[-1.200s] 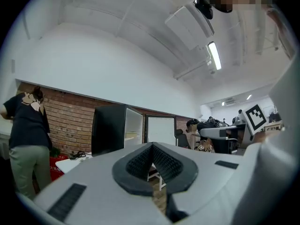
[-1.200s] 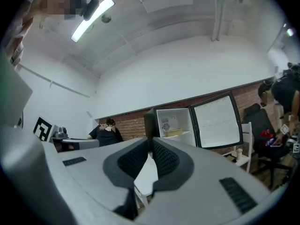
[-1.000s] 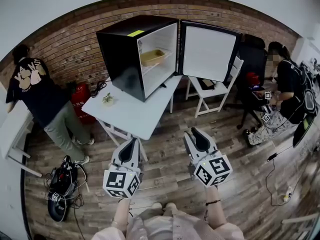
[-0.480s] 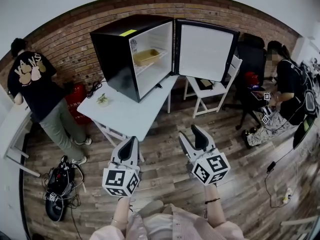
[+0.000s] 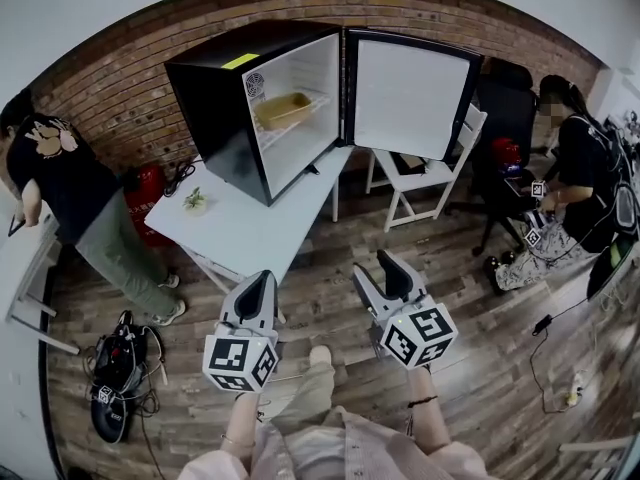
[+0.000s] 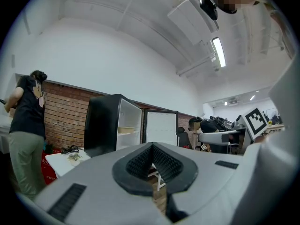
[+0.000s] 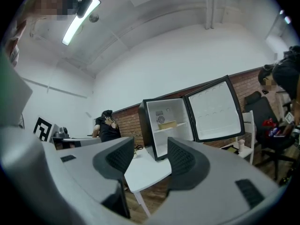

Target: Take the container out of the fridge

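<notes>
A tan container [image 5: 281, 109] lies on the wire shelf inside the black mini fridge [image 5: 215, 103], whose door [image 5: 412, 93] stands wide open. The fridge sits on a white table [image 5: 250, 228]. Both grippers hang over the wooden floor in front of the table, well short of the fridge. My left gripper [image 5: 257, 288] is shut and empty, its pads meeting [image 6: 152, 146]. My right gripper [image 5: 379, 269] is open; its jaws have just been opening, with nothing between them [image 7: 151, 156]. Past them the container [image 7: 167, 124] shows on its shelf.
A small plant [image 5: 194, 200] sits on the table's left part. A white folding chair [image 5: 425, 173] stands right of the table, a black chair [image 5: 505, 118] behind it. One person [image 5: 70, 198] stands at left, another [image 5: 580, 178] sits at right. A black bag [image 5: 120, 373] lies on the floor.
The right gripper's jaws have spread apart. Both grippers have come nearer the table. The person at left has stepped further left.
</notes>
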A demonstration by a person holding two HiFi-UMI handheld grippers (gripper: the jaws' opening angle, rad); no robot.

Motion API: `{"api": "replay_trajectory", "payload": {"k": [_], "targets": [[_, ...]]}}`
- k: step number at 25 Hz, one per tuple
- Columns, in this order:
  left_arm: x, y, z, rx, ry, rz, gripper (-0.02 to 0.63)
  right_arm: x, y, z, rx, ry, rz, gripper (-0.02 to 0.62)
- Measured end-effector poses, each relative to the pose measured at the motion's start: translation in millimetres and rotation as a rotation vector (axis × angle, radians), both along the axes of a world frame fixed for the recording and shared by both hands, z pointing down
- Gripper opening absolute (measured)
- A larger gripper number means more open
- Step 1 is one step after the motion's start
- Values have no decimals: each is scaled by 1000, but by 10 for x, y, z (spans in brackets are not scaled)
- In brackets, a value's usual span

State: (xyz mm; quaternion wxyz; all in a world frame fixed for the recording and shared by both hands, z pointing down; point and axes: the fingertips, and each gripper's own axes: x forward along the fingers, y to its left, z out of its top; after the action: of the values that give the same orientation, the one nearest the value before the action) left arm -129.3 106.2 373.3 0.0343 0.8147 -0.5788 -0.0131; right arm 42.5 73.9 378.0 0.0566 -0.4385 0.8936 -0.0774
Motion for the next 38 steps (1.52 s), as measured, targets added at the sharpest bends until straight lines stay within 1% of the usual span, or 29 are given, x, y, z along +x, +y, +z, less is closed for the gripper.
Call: {"api": "replay_trajectory", "payload": {"k": [5,10,14,18,24,27,31,38], "targets": [[-16,-357,73,-14,15,-5,-11,-41,-388,34,-4,-3,-12,207],[-91,-856,145,-35,44,-23,-11,-170,-873,82,-14,2,-46,207],[-93,-1255,172,-53,57,-21,-11,-278,-1267,82,-13,29,-72,206],[-117,-1646,231,-81,66,-19,-11,-407,-1653,115,-27,36,-93,206],[-169,-2168,246,-95,75,-13,-11,-544,-2174,129,-25,63,-111,206],[-168,-2373,255,-97,80,-3,-11,-605,-2363,148,-23,74,-121,206],[-147,-2580,250,-94,80,9,-11,-684,-2535,109,14,93,-142,206],[-142,-2863,192,-99,92,14,-11,-790,-2870,60,56,197,-164,206]]}}
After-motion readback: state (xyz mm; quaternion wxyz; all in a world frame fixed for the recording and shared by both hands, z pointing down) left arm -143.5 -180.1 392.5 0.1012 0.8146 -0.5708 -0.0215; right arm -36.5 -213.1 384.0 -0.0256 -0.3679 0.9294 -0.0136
